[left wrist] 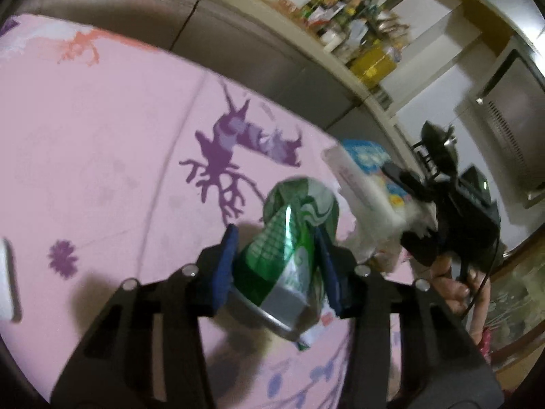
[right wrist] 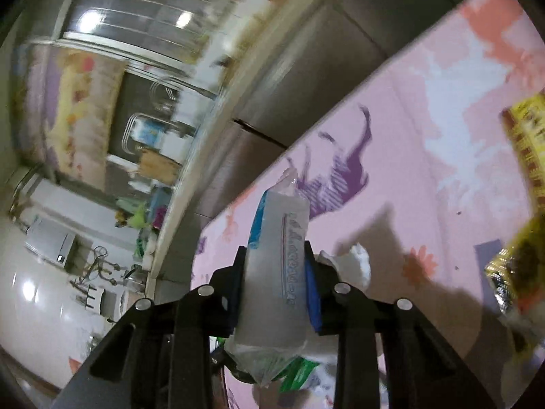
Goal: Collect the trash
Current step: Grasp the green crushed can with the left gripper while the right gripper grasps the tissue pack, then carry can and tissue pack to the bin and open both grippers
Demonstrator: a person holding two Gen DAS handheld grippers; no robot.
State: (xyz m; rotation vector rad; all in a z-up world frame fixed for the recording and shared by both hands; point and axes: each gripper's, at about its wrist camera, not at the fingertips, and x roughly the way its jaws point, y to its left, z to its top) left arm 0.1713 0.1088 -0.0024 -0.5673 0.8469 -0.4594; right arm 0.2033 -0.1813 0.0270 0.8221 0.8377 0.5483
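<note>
Left gripper (left wrist: 277, 266) pads pinch crushed green aluminium can (left wrist: 289, 238), frame centre. Right gripper (right wrist: 276, 279) clamps grey-blue plastic wrapper pack (right wrist: 279, 248), centre, above pink floral cloth (right wrist: 425, 177). Step: both pieces lifted; next needs trash container, none visible.

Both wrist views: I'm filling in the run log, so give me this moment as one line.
left gripper: shut on crushed green can | right gripper: shut on plastic packet | surface: pink floral cloth | task: collecting trash
</note>
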